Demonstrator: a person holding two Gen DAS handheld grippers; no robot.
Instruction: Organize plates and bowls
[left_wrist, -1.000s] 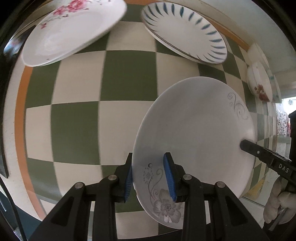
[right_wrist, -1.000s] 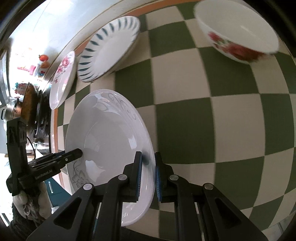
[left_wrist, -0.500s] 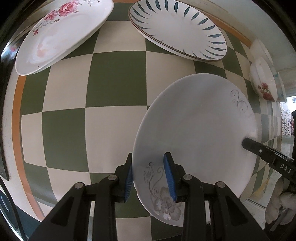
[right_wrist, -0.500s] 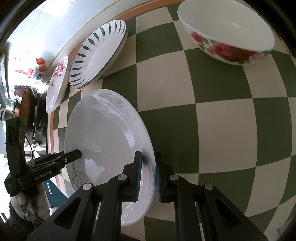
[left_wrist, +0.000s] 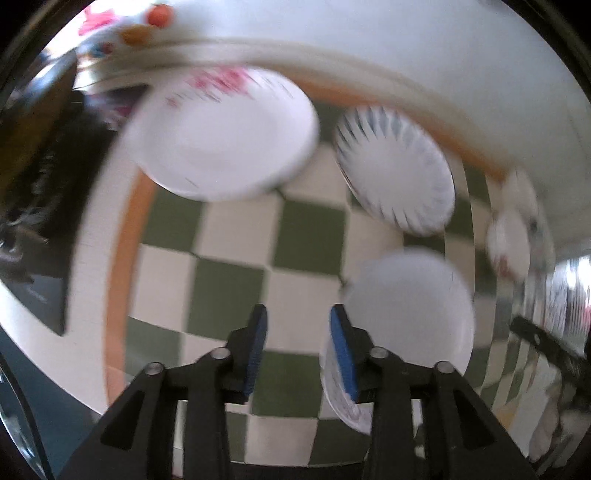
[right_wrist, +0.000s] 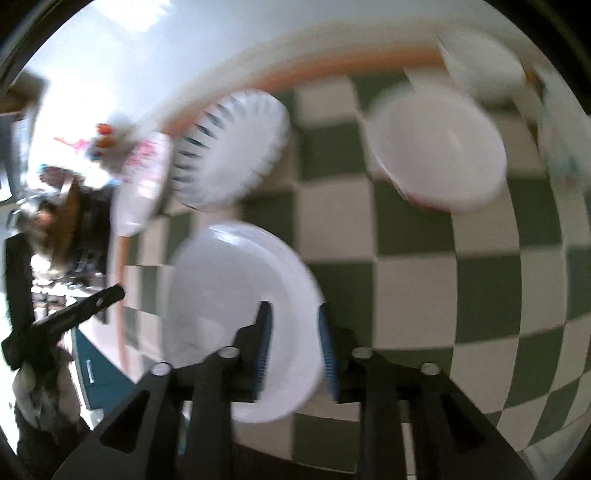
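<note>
Both views are blurred. The left hand-held gripper has its 2 blue pads apart with only checkered tabletop between them; the white plate lies flat just to the right, its near rim behind the right pad. The right hand-held gripper is also spread, straddling that plate's rim without clamping it. Beyond the white plate sit the blue-striped plate and, left of that one, the pink-flowered plate. A floral bowl rests beyond the white plate to its right.
</note>
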